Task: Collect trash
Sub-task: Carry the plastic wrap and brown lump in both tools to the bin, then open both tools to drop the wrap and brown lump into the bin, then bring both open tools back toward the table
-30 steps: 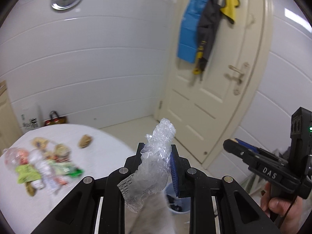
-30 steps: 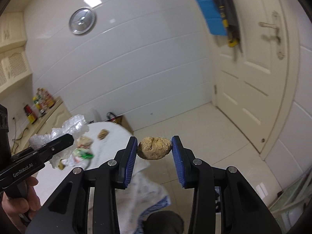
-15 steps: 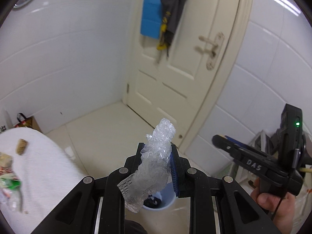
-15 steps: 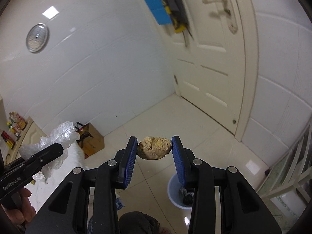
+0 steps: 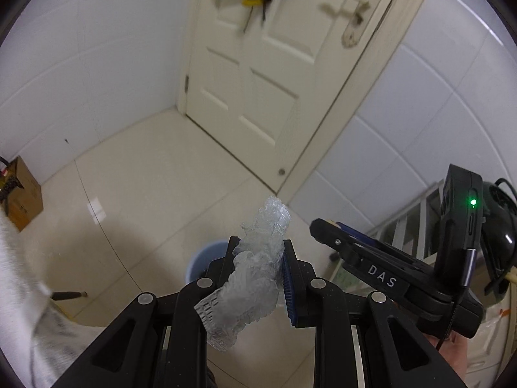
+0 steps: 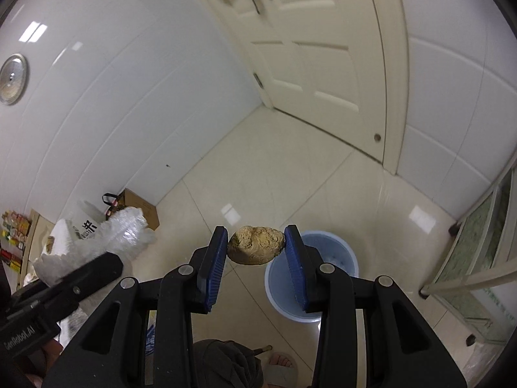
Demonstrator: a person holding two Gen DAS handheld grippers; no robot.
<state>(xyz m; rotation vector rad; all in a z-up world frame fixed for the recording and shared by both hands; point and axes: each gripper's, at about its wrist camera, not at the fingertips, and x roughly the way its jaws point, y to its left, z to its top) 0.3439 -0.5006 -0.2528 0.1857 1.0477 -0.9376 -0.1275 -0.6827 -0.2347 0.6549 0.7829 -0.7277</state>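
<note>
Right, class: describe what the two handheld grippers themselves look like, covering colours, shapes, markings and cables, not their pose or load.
Both are matte black, angular frames with silver round bolts. The right gripper has ribbed blue pads and, seen from the left wrist view, white "DAS" lettering, a green light and a black cable. The left gripper shows one blue pad; its side reads "GenRobot.AI" in the right wrist view.

- Crumpled plastic wrap [image 5: 258,274]: clear film, creased, faintly shiny; held in left tongs [image 5: 260,258].
- Tan lump [image 6: 256,249]: rough, matt, crumbly-looking surface; held in right tongs [image 6: 256,252].
- Tong pads [image 6: 213,268]: blue, ribbed, matt; frames black matt plastic with metal rivets.
- Bin [image 6: 342,252]: pale blue smooth plastic.
- Floor [image 6: 274,174]: cream tiles, glossy, reflecting lights.
- Walls [image 6: 129,90]: white glossy tiles.
- Door [image 5: 258,80]: cream-painted panels, satin; metal handle [image 5: 355,16].
- Cardboard box [image 5: 24,194]: brown, matt.
</note>
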